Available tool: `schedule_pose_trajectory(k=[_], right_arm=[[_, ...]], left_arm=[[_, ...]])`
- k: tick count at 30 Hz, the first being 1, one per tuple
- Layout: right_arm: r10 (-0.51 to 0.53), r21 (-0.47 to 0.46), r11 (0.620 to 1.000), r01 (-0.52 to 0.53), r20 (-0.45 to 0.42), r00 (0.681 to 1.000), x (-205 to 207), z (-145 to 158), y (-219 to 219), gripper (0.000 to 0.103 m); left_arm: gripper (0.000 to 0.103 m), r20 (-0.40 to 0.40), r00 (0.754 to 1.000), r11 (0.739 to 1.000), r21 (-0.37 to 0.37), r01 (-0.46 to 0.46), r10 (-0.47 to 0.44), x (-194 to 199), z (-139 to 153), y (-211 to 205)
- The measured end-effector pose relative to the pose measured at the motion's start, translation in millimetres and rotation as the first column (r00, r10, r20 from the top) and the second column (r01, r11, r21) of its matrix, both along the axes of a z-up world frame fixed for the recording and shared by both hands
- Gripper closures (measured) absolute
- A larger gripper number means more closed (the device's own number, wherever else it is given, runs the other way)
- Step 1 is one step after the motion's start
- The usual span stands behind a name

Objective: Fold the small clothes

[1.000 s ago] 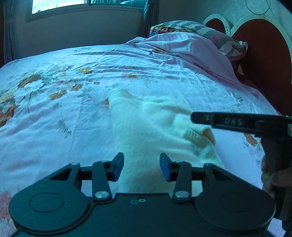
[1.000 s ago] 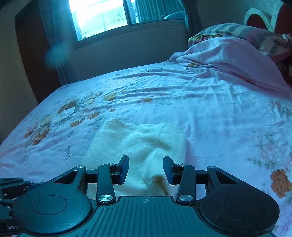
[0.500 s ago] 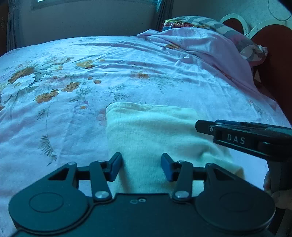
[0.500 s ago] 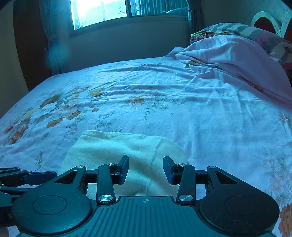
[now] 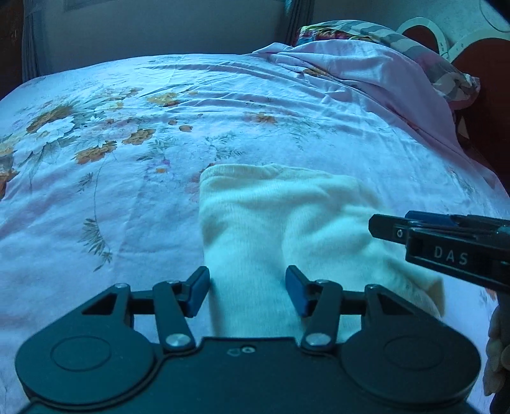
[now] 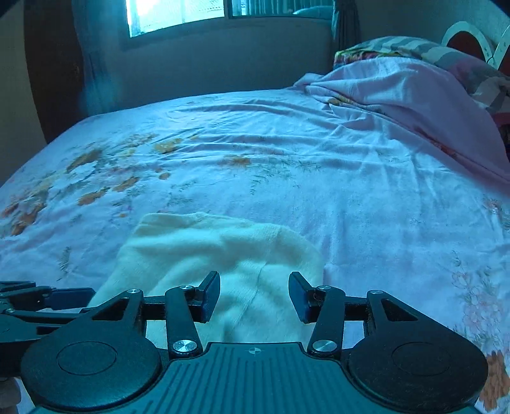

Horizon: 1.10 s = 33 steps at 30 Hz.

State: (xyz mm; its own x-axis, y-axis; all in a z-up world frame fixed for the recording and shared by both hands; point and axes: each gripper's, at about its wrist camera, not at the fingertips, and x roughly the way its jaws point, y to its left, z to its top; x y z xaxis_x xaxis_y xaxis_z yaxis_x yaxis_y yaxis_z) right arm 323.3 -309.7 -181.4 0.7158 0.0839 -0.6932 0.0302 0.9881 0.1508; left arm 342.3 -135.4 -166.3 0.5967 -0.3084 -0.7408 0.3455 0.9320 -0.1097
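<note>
A small cream knit garment [image 5: 271, 216] lies folded flat on the floral bed sheet [image 5: 127, 197]; it also shows in the right wrist view [image 6: 216, 251]. My left gripper [image 5: 247, 294] is open and empty, its fingers above the garment's near left part. My right gripper [image 6: 253, 297] is open and empty above the garment's near right part. The right gripper's side shows at the right of the left wrist view [image 5: 446, 245]. The left gripper's tips show at the left of the right wrist view [image 6: 47, 299].
A pink blanket [image 6: 414, 105] and striped pillows [image 5: 398, 41] are heaped at the far right by the red headboard [image 5: 484, 79]. A wall with a window [image 6: 178, 14] and curtains stands beyond the bed's far edge.
Both grippers have drawn back toward me and tilted down a little. The garment now lies flatter, its far edge straight. Both stay open.
</note>
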Motion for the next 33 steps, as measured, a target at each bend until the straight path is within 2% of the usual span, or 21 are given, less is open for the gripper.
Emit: schedule_pose_trajectory(k=[3, 5, 8, 12, 14, 16, 18, 22, 25, 28, 33], right_arm=[[0.014, -0.016, 1.0, -0.013, 0.014, 1.0, -40.2, 3.1, 12.4, 0.055], [0.0, -0.03, 1.0, 0.0, -0.006, 1.0, -63.2, -4.6, 20.0, 0.055], [-0.019, -0.044, 0.999, 0.017, -0.046, 0.999, -88.4, -23.2, 25.6, 0.055], [-0.08, 0.037, 0.996, 0.083, -0.084, 0.993, -102.9, -21.9, 16.2, 0.055], [-0.084, 0.038, 0.996, 0.086, -0.058, 0.995, -113.7, -11.1, 16.7, 0.055], [-0.062, 0.013, 0.998, 0.063, -0.046, 0.997, -121.3, -6.9, 23.2, 0.055], [-0.041, -0.021, 0.999, 0.039, -0.097, 0.994, -120.4, -15.8, 29.3, 0.055], [-0.079, 0.044, 0.996, 0.084, -0.104, 0.991, -129.5, -11.6, 22.2, 0.055], [-0.076, 0.028, 0.997, 0.079, -0.072, 0.994, -138.1, -3.9, 25.1, 0.055], [-0.063, 0.031, 0.997, 0.068, -0.137, 0.989, -137.0, -14.4, 27.3, 0.055], [-0.083, 0.077, 0.993, 0.091, -0.101, 0.991, -149.3, 0.9, 23.6, 0.055]], left_arm=[[0.053, -0.014, 1.0, 1.0, -0.022, 0.002, -0.003, -27.3, 0.3, 7.3], [0.053, -0.023, 1.0, 0.999, -0.035, -0.004, 0.003, -43.0, -0.9, 10.4], [0.052, -0.012, 1.0, 1.0, -0.01, 0.008, -0.008, -63.4, -3.3, 10.0], [0.05, -0.049, 0.999, 1.0, -0.017, -0.012, 0.011, -78.0, -6.5, 17.9], [0.05, -0.071, 0.997, 0.999, -0.03, -0.019, 0.017, -83.1, -7.6, 22.0], [0.05, -0.067, 0.998, 1.0, -0.021, -0.017, 0.016, -91.1, -8.4, 23.2], [0.051, -0.064, 0.998, 1.0, -0.004, -0.014, 0.013, -96.1, -8.7, 21.3], [0.051, -0.054, 0.998, 1.0, 0.015, -0.009, 0.009, -104.2, -4.5, 21.3], [0.051, -0.046, 0.999, 1.0, 0.019, -0.008, 0.009, -110.5, -1.8, 23.8], [0.051, -0.047, 0.999, 1.0, 0.028, -0.01, 0.011, -115.7, -2.2, 24.5], [0.053, -0.027, 1.0, 0.999, 0.032, -0.005, 0.006, -127.7, 2.8, 28.3]])
